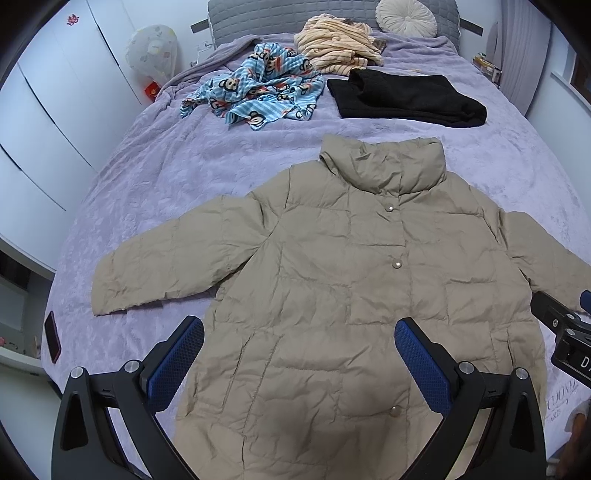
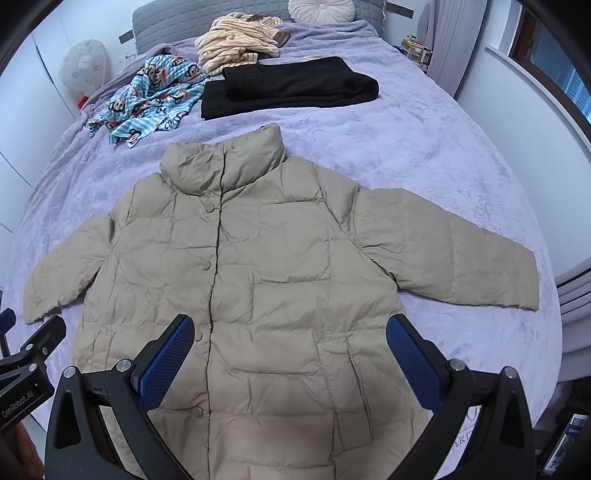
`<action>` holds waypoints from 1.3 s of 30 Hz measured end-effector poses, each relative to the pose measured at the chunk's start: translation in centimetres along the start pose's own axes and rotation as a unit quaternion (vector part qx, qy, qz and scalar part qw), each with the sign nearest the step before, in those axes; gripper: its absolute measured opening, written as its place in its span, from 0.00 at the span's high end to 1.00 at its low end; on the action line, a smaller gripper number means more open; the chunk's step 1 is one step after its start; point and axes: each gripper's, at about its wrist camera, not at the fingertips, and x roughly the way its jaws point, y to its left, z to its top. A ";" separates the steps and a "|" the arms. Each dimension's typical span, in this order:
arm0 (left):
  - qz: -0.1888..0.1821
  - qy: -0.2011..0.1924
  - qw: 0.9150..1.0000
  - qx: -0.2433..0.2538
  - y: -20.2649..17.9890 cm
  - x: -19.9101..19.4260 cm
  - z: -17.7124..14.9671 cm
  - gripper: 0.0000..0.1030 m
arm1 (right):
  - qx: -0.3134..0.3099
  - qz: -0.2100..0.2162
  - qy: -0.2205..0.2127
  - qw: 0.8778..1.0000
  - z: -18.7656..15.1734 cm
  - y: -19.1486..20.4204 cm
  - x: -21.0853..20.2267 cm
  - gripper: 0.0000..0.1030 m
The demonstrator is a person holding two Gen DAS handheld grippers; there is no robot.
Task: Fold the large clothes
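Observation:
A beige quilted puffer jacket lies flat on the purple bedspread, front up, buttoned, collar pointing away and both sleeves spread out. My left gripper hovers open above the jacket's lower left part, its blue pads empty. My right gripper hovers open above the lower right part, also empty. In the left wrist view the right gripper shows at the right edge by the sleeve; in the right wrist view the left gripper shows at the left edge.
Beyond the jacket lie a folded black garment, a crumpled blue monkey-print cloth and a striped cream garment. A round pillow leans on the grey headboard. A dark phone lies near the bed's left edge.

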 end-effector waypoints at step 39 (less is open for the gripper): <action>-0.030 0.010 0.999 0.008 2.2 2.2 -0.2 0.00 | 0.014 -0.034 0.005 0.999 -0.5 1.7 0.7 0.00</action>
